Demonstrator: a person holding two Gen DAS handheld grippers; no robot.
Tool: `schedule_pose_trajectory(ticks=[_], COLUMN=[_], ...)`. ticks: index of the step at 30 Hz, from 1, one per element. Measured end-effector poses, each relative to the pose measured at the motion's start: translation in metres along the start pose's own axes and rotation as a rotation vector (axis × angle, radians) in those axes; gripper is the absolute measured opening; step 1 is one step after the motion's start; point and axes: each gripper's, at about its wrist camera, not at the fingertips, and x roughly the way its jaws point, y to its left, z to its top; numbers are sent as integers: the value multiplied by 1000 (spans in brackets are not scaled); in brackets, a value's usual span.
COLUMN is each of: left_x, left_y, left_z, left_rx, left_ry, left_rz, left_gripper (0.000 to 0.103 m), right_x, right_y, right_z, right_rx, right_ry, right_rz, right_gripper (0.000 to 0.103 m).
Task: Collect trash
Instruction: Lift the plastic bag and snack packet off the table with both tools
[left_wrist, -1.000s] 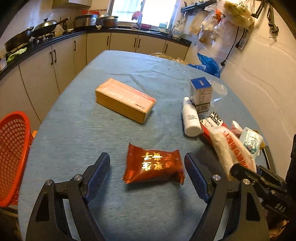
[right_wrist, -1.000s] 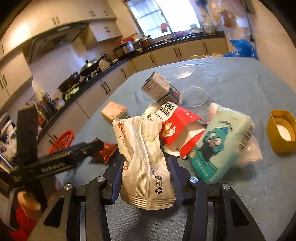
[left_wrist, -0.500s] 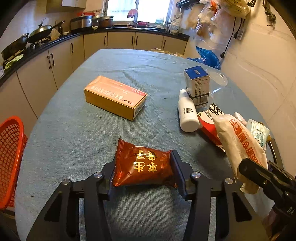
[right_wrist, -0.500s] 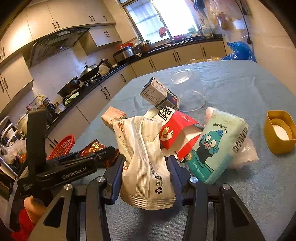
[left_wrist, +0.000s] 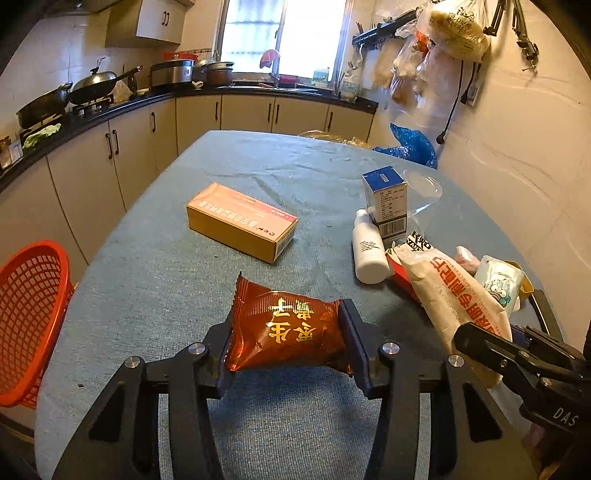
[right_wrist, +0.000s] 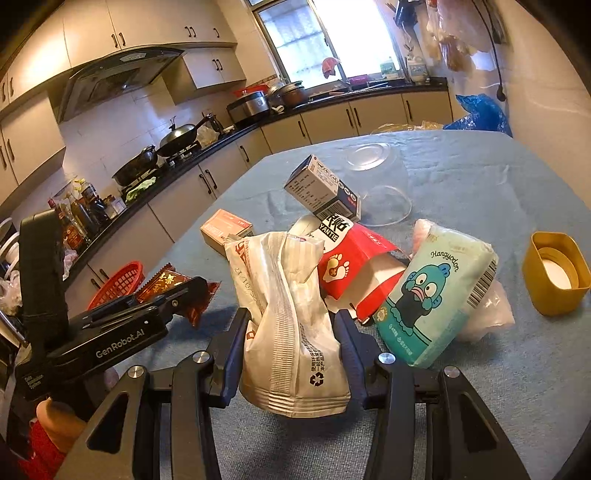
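both cameras ride low over the blue-clothed table (left_wrist: 155, 266), each looking forward along its own fingers, close to what they clamp. the left view faces the window at 12 o'clock; the right view angles toward 11 o'clock. both share the white bag (left_wrist: 454, 291) (right_wrist: 291, 321) and orange box (left_wrist: 242, 221) (right_wrist: 225, 227).

home kitchen: wok (left_wrist: 99, 83) on stove, cabinets (left_wrist: 275, 114).

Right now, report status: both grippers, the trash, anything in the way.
Left gripper shut on red snack wrapper. Right gripper shut on white bag. Red basket at table's left edge; path looks clear.
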Motion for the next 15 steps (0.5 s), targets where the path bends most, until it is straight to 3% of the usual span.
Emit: schedule_pose_trajectory(ticks=[15], left_x=[-9], left_y=[-4], left_z=[-3], left_rx=[16], left_ry=[-36], left_rz=[51], left_gripper=[49], right_x=[3], right_y=[-2], right_z=[1], right_rx=[-2], right_ry=[7], right_rz=[-1], right_gripper=[50])
